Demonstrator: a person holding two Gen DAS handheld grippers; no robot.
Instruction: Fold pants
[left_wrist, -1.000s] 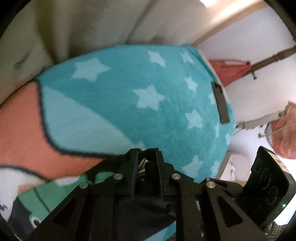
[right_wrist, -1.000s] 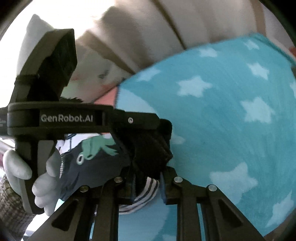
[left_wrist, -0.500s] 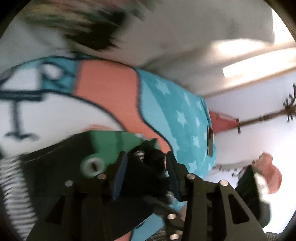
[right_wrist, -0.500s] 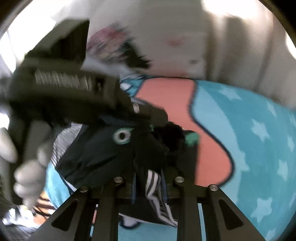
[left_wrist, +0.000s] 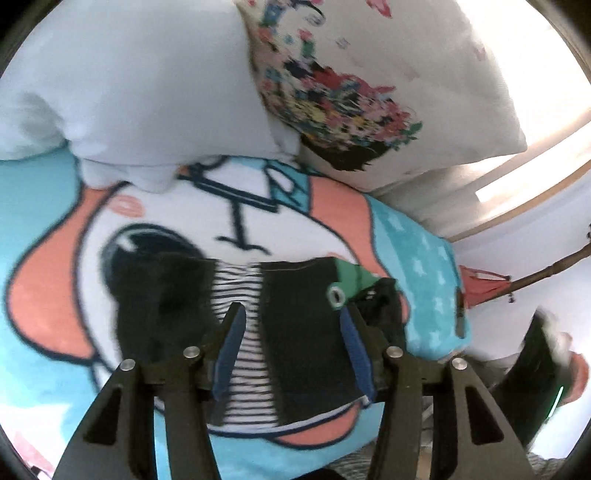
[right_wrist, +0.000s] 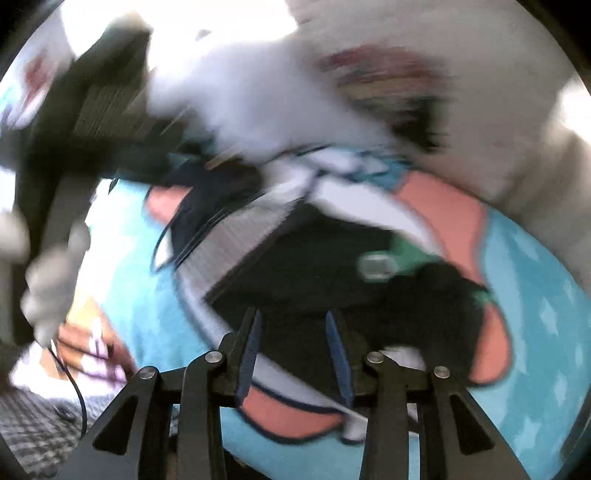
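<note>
Small dark pants with a striped white panel and a green cartoon patch lie flat on a teal cartoon blanket. My left gripper is open just above the pants, holding nothing. In the blurred right wrist view the same pants lie ahead of my right gripper, which is open and empty above their near edge. The left gripper's black body shows at the upper left of that view.
A plain white pillow and a floral-print pillow lie at the blanket's far edge. A wall, a coat stand and a red cloth stand to the right. The person's gloved hand holds the left gripper.
Both grippers have let go of the pants and opened. The pants now lie spread on the blanket, and both cameras have swung toward the pillows.
</note>
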